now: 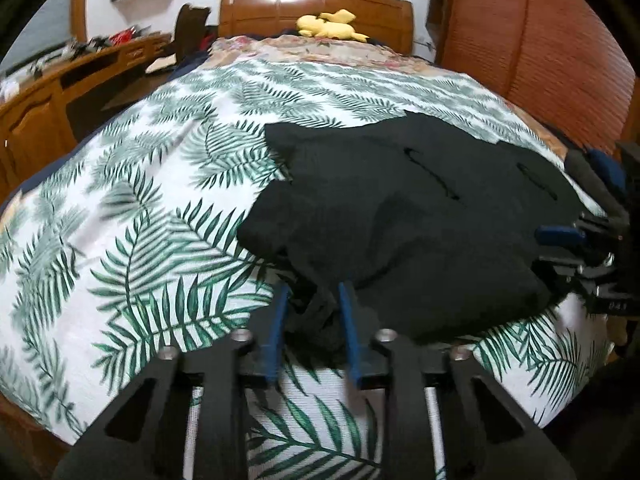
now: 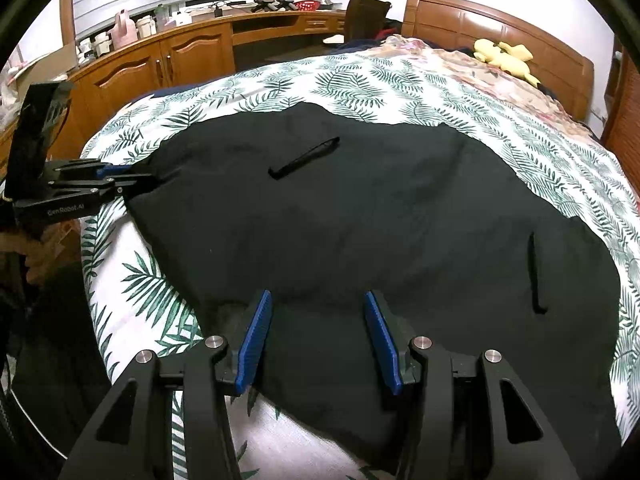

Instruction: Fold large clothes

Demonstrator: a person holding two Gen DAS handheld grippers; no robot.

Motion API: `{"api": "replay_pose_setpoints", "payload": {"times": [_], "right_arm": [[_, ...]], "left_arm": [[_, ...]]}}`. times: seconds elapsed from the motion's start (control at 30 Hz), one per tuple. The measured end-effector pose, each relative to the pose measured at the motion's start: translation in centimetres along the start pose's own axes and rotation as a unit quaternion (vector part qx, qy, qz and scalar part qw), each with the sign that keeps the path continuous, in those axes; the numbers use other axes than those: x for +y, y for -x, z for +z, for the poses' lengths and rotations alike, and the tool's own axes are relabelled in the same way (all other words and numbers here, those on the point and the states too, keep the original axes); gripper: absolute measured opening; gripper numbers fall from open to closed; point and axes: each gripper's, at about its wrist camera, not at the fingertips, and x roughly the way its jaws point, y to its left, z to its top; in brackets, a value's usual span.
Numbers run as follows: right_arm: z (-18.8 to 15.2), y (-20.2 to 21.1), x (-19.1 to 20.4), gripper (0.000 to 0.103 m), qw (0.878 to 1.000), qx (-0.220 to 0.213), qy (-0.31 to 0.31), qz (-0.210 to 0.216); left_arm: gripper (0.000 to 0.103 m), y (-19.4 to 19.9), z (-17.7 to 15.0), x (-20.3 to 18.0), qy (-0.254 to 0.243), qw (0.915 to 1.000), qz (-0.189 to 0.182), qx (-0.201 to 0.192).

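Two grippers at work over one black garment (image 2: 360, 216), which lies spread across a leaf-print bedspread (image 1: 132, 216); it fills the middle and lower right of the right wrist view, and sits centre to right in the left wrist view.

Left gripper (image 1: 314, 300), bottom centre of its own view: blue fingers (image 1: 280, 320) narrowed onto a bunched fold at the garment's near edge, black cloth pinched between them. Seen again at left middle of the right wrist view (image 2: 136, 178), tips at the garment's left edge.

Right gripper (image 2: 318, 300), bottom centre of its view: blue pads (image 2: 256, 340) standing apart at a middling gap, over the near hem. Cloth lies under and between them; the pads do not press on it. It also shows at the right edge of the left wrist view (image 1: 560, 236).

Two slit-like dark marks on the cloth: one upper centre (image 2: 306, 158), one lower right (image 2: 536, 276).

Wooden headboard (image 1: 316, 12) top centre, yellow plush toy (image 1: 328, 26) in front of it. Wooden desk and cabinets (image 2: 176, 52) upper left of the right wrist view, cluttered on top.
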Motion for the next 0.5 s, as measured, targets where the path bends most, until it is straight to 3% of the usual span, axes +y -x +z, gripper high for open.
{"api": "replay_pose_setpoints", "payload": {"times": [0.23, 0.33, 0.5], "right_arm": [[-1.2, 2.8, -2.9, 0.050, 0.999, -0.023, -0.031, -0.021], [-2.3, 4.3, -4.2, 0.050, 0.998, -0.032, -0.044, -0.031], [-4.8, 6.7, -6.5, 0.050, 0.995, -0.041, -0.067, -0.057]], "left_arm": [[0.006, 3.8, 3.6, -2.4, -0.017, 0.9987, 0.001, -0.048], [0.004, 5.7, 5.8, -4.9, -0.029, 0.9964, -0.013, -0.079], [0.004, 7.0, 8.6, -11.2, -0.096, 0.9894, -0.035, -0.103]]}}
